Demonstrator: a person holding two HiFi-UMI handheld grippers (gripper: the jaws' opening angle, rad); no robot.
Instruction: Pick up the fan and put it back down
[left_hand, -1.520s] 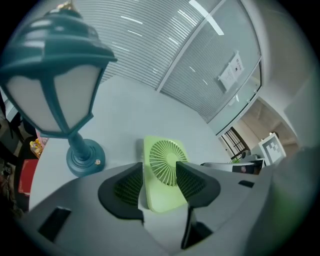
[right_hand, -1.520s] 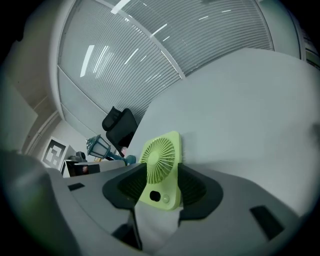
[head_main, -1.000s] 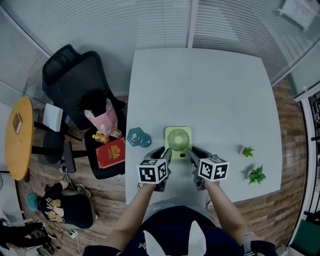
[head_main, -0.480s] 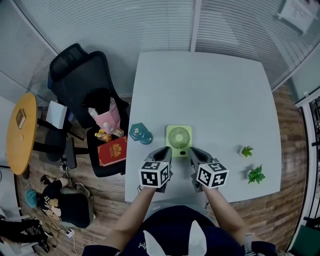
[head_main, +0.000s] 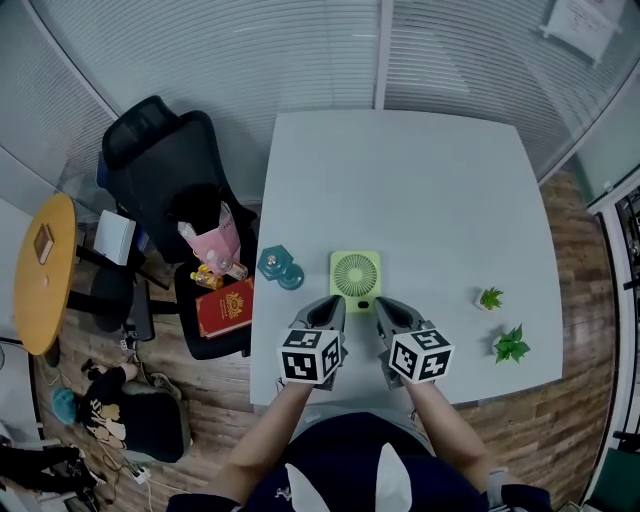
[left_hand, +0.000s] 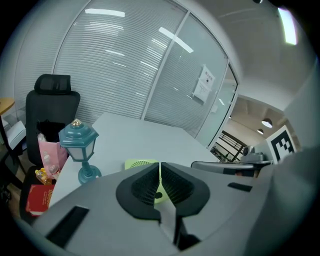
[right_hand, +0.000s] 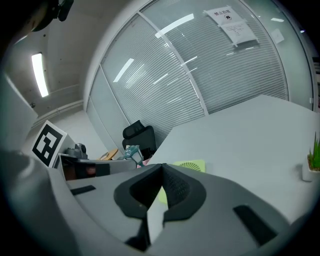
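Left gripper (head_main: 328, 305) and right gripper (head_main: 386, 306) pinched together, empty, near green fan (head_main: 356, 277). Looks light, rigid plastic; take by opposite side edges.

We're in an office here: glass partition walls with slatted blinds (head_main: 300, 60), a posted notice (head_main: 577, 25), a black swivel chair (head_main: 160, 170) beside a pale meeting table (head_main: 420, 200), and a wood-plank floor (head_main: 560, 415).
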